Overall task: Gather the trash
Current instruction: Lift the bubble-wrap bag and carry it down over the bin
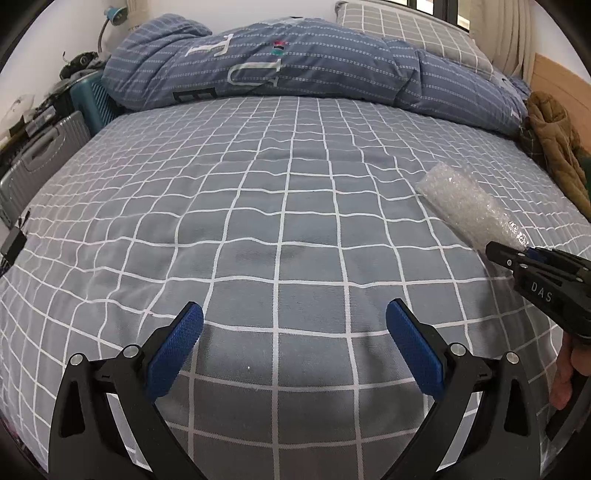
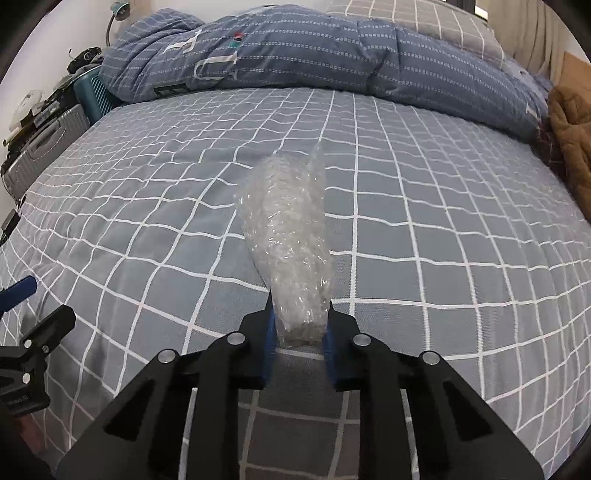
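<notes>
A clear piece of bubble wrap [image 2: 288, 236] sticks forward from my right gripper [image 2: 299, 325], whose blue pads are shut on its near end, just above the grey checked bed sheet [image 2: 443, 221]. In the left wrist view the same bubble wrap [image 1: 461, 199] shows at the right, held by the right gripper [image 1: 517, 254]. My left gripper [image 1: 294, 325] is open and empty, its blue pads [image 1: 177, 350] spread wide over the sheet [image 1: 258, 203]. Part of the left gripper shows at the left edge of the right wrist view [image 2: 22, 295].
A bunched blue duvet [image 1: 295, 66] and a checked pillow [image 1: 406, 26] lie at the far end of the bed. A brown jacket [image 1: 557, 147] lies at the right edge. Grey and teal suitcases [image 1: 40, 158] stand beside the bed on the left.
</notes>
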{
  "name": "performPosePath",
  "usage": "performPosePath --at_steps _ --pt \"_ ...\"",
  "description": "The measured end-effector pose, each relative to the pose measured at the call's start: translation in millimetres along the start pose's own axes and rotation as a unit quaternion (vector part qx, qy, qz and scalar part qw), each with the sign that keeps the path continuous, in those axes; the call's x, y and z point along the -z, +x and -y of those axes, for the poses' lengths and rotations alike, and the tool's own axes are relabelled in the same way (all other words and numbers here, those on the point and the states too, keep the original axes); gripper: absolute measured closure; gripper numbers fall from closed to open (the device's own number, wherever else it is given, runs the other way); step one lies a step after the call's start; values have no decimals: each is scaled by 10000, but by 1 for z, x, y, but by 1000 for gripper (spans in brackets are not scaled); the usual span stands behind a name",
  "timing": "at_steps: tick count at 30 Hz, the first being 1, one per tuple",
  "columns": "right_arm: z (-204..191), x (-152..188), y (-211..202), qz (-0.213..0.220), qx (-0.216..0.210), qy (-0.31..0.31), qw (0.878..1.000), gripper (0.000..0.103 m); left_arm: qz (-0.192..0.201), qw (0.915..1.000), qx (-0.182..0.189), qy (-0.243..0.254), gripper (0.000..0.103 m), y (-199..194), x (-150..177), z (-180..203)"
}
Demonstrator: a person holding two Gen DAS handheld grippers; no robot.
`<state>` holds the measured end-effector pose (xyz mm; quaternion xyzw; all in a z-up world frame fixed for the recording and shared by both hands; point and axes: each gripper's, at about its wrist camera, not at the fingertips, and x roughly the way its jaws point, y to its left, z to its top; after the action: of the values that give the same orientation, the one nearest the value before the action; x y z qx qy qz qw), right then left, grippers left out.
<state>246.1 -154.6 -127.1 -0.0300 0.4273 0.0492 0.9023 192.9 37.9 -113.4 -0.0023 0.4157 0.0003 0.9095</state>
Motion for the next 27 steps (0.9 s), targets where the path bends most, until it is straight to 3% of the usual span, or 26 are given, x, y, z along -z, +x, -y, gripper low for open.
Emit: performPosePath --at_steps 10,27 --pt "-8 7 -44 186 304 -229 9991 83 9 9999 162 -47 6 -23 0 6" --pt "-7 32 -107 314 331 -116 9989 83 114 9996 240 -38 6 -64 17 16"
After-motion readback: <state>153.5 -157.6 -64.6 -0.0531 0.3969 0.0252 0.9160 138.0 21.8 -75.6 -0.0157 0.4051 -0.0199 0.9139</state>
